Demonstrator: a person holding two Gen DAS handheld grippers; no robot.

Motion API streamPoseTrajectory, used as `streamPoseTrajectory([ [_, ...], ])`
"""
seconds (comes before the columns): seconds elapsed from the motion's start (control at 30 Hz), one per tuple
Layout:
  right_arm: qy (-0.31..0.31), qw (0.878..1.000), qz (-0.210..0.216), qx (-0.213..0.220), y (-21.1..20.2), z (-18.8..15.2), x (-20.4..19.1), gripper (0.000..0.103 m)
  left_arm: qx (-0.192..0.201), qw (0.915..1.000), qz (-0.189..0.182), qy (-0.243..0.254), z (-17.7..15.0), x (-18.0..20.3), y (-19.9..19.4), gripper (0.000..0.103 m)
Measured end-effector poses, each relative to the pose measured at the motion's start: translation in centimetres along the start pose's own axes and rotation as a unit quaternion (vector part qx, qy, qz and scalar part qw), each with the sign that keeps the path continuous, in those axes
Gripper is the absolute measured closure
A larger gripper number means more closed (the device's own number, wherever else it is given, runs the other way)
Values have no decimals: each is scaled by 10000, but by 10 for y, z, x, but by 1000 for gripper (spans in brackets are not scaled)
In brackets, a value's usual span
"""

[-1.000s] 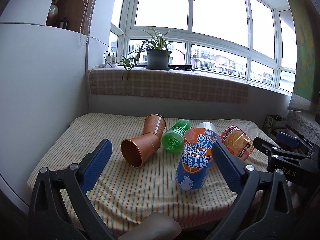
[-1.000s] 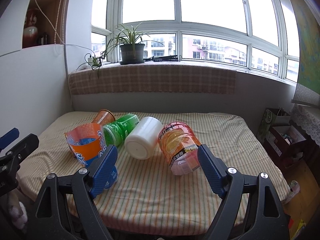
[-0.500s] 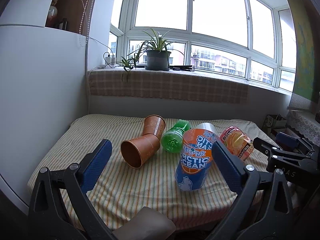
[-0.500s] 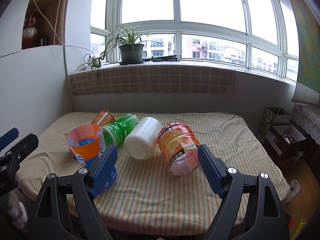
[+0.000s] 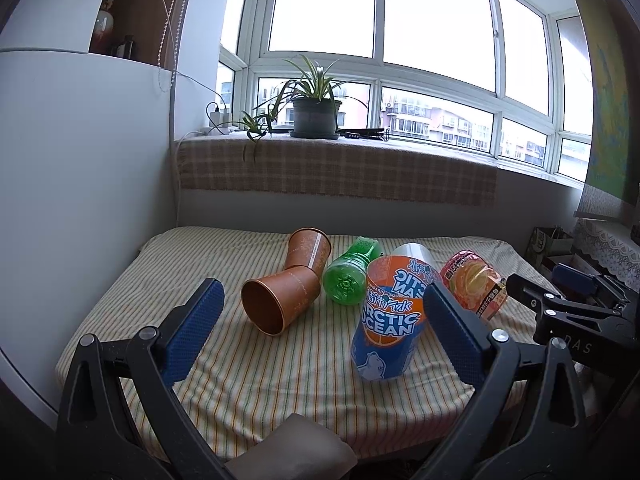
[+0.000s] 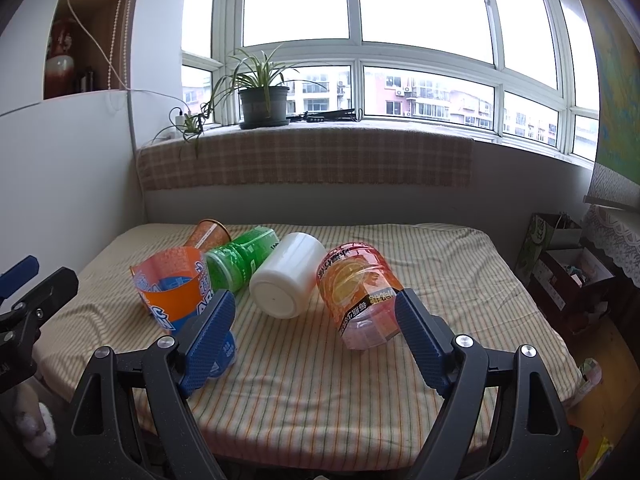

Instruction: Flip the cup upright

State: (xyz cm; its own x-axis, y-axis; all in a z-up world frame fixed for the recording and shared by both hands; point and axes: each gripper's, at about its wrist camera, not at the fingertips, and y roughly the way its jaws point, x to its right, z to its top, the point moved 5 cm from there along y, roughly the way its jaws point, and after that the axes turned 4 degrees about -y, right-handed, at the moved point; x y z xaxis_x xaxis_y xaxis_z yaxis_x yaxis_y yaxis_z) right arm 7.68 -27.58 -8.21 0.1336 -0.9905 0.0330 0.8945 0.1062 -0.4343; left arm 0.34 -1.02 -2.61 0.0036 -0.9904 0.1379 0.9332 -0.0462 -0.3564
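Lying on their sides across the striped bed (image 5: 256, 376), six cups formed a loose row. At the left, two brown cups (image 5: 285, 298) touched, the nearer one's mouth facing the left camera and the farther brown cup (image 5: 310, 248) angled behind it. Next came the green cup (image 5: 349, 276), then the orange-and-blue Arctic Ocean cup (image 5: 390, 324), tipped with its base toward the left tool (image 5: 320, 316), whose jaws stood wide and held nothing. Behind it lay the white cup (image 6: 289, 280), base toward the right camera, and beside that the pink-orange cup (image 6: 362, 292). The right tool (image 6: 314, 324) hovered wide apart near the front edge, gripping nothing. A potted plant (image 6: 263, 100) stood on the windowsill.
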Motion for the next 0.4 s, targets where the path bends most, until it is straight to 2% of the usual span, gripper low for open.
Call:
streamPoseTrajectory([
  [0.4, 8, 10000, 36, -38, 2, 0, -2, 21, 45, 9999, 113, -24, -1, -2, -1, 2],
])
